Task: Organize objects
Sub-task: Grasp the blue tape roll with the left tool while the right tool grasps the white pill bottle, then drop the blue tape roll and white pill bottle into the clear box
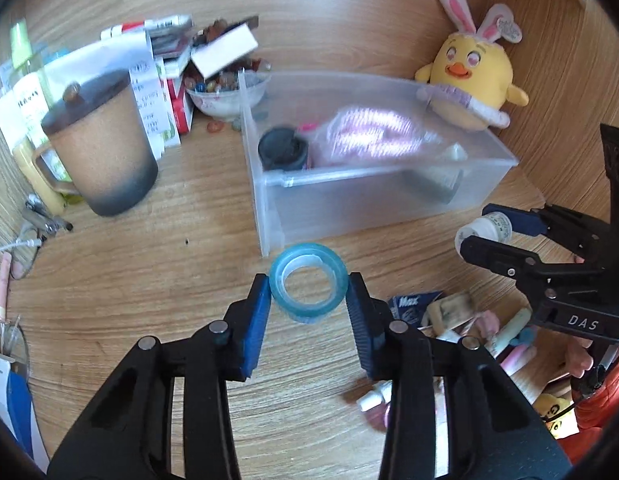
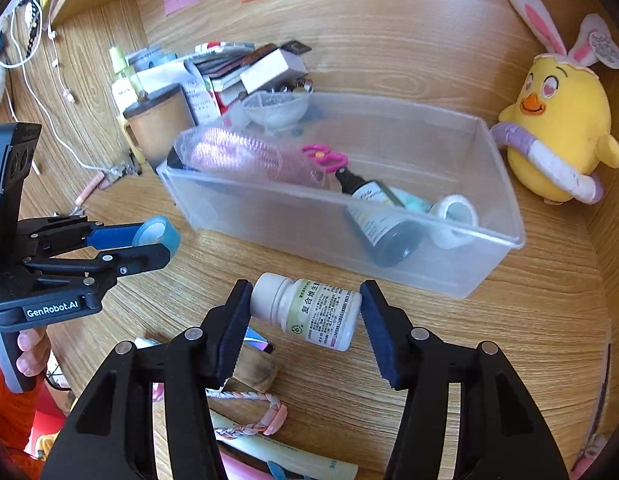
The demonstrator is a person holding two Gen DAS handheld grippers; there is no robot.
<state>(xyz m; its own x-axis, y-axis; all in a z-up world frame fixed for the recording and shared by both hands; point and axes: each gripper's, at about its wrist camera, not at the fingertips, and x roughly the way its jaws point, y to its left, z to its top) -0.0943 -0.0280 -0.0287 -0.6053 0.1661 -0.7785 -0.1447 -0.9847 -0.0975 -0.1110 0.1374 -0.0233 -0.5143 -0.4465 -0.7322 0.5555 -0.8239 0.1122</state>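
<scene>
A teal roll of tape [image 1: 309,314] sits between the blue pads of my left gripper [image 1: 308,284], which is shut on it from both sides. The right wrist view shows that roll [image 2: 159,232] held above the desk in the left gripper [image 2: 157,240]. My right gripper [image 2: 306,292] is shut on a white pill bottle [image 2: 321,312] lying sideways, one pad on the cap and one on the base. The left wrist view has the same bottle [image 1: 489,228] in the right gripper [image 1: 477,232]. A clear plastic bin [image 1: 389,204] [image 2: 309,236] stands just beyond both grippers.
The bin holds a pink pouch [image 2: 237,156], pink scissors [image 2: 325,158], a dark bottle [image 2: 381,220] and a white tape roll [image 2: 457,212]. A lidded brown mug [image 1: 101,148], a bead bowl [image 1: 225,96] and stacked boxes stand left. A plush chick [image 2: 557,128] sits right. Small clutter [image 2: 249,416] lies near.
</scene>
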